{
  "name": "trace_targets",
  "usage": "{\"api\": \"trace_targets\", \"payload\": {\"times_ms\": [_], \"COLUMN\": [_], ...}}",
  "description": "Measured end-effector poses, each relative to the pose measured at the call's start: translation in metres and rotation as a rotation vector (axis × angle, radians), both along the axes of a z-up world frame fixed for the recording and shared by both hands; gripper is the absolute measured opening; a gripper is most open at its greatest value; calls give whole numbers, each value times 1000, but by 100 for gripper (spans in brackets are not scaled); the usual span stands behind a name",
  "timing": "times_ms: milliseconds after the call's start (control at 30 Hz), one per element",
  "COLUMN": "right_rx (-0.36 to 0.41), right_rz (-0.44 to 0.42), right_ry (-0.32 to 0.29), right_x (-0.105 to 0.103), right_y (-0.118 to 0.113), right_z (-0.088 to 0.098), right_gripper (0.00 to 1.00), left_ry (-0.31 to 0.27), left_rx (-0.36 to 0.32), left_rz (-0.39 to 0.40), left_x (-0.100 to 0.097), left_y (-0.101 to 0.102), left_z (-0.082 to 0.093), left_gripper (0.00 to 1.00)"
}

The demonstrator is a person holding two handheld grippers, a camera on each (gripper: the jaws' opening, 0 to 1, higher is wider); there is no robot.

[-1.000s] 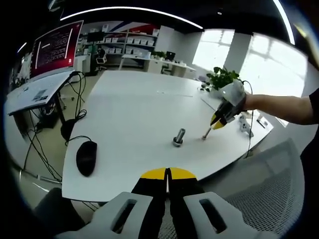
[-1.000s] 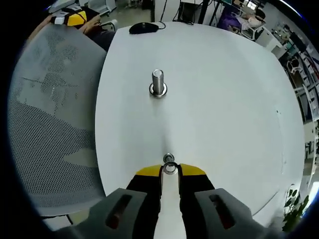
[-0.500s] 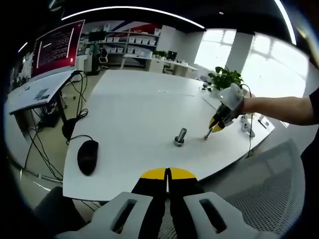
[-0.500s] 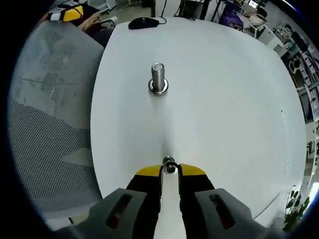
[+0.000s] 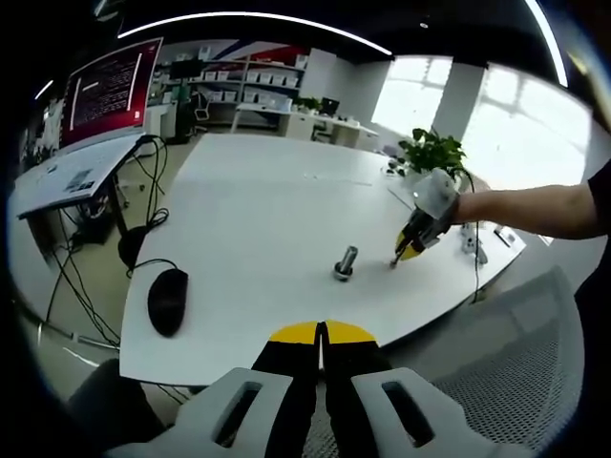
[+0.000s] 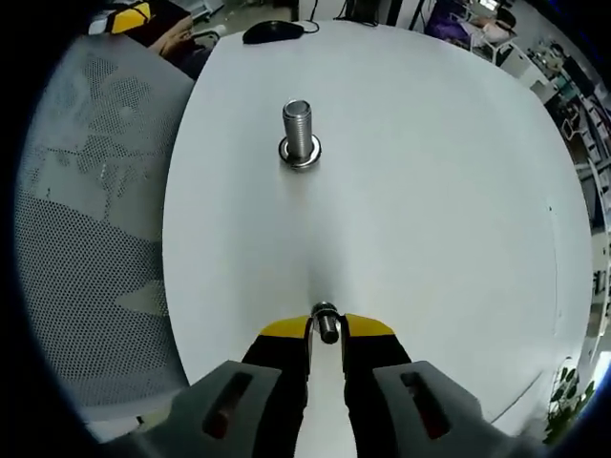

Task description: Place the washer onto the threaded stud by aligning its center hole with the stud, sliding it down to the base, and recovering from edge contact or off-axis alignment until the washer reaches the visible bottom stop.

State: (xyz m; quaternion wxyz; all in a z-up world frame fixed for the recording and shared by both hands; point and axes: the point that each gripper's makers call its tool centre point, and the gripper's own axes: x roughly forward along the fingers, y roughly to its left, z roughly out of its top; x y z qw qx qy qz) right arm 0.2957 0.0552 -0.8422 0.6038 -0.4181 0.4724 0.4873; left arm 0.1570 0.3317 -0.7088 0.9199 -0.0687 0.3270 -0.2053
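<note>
Stud point(image 6: 301, 135) ahead of the right tool point(image 6: 326, 327) is what the coming move turns on: in the right gripper view it stands upright on the white surface point(image 6: 449, 191), straight out along the line of the jaws and a shade to the left of it, well apart from the tips. Its long axis points up off the surface, and a wider collar sits at its base, which I take to be the bottom stop. The washer point(image 6: 326, 324) is pinched between the tips of the right tool, held clear of the surface as far as I can judge, with nothing yet on the stud. It shows nearly edge-on, so I cannot tell whether its hole faces downward. In the left gripper view the stud point(image 5: 346, 262) sits near the surface's near edge, with the right tool point(image 5: 402, 254) just beside it on the right, hanging above the surface, so the right is plainly the nearer one. The left tool point(image 5: 322, 331) has its jaws pressed together with nothing between them, held back off the near edge. A mouse point(image 5: 166, 301) lies toward the left edge. No containers are present. My judgement is that the washer must travel forward, level out over the stud top, then drop.
</note>
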Motion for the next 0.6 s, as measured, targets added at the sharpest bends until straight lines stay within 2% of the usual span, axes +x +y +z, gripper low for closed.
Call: {"api": "trace_targets", "payload": {"times_ms": [167, 400, 500, 600], "right_rx": [-22, -20, -3, -2], "right_rz": [6, 6, -13, -23], "right_ry": [8, 14, 29, 18], "right_x": [1, -2, -3, -3], "right_y": [-1, -1, 1, -1], "right_z": [-12, -15, -17, -14], "right_gripper": [14, 15, 26, 27], "left_ry": [-6, -9, -8, -12], "left_rx": [-2, -4, -3, -5], "left_rz": [0, -3, -1, 2], "left_x": [1, 1, 0, 1], "left_y": [0, 0, 0, 0], "left_z": [1, 1, 1, 2], "left_gripper": [0, 0, 0, 0]}}
